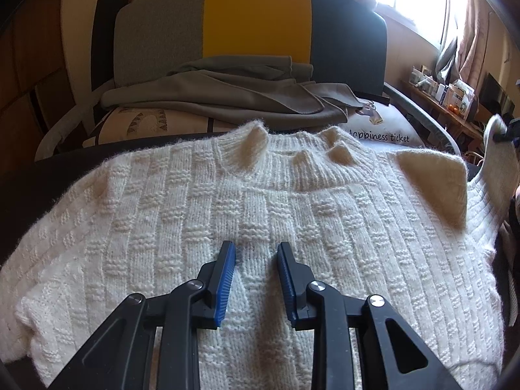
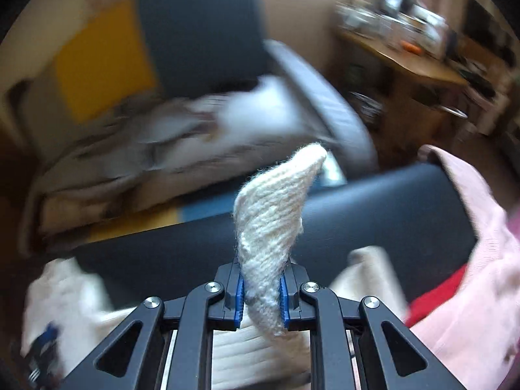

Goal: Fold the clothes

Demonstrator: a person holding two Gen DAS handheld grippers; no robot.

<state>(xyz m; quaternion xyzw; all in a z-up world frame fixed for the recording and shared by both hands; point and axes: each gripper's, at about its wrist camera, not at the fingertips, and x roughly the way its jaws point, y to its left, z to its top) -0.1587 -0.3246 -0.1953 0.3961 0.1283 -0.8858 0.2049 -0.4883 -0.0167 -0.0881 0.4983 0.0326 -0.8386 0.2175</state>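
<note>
Motion blur smears the shelf clutter (image 2: 399, 29) and grey bedding (image 2: 156, 149) in the right wrist view. The white sweater (image 1: 247, 214) runs off the bottom edge, its hem unseen.

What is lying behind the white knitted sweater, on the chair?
Behind the white sweater lies a crumpled grey garment on a printed cushion, against the chair's grey, yellow and dark backrest. The garment covers most of the cushion.

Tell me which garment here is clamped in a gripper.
The cream knit sweater: the right gripper is shut on a fold of it. The grey garment behind and the pink one lie untouched.
</note>
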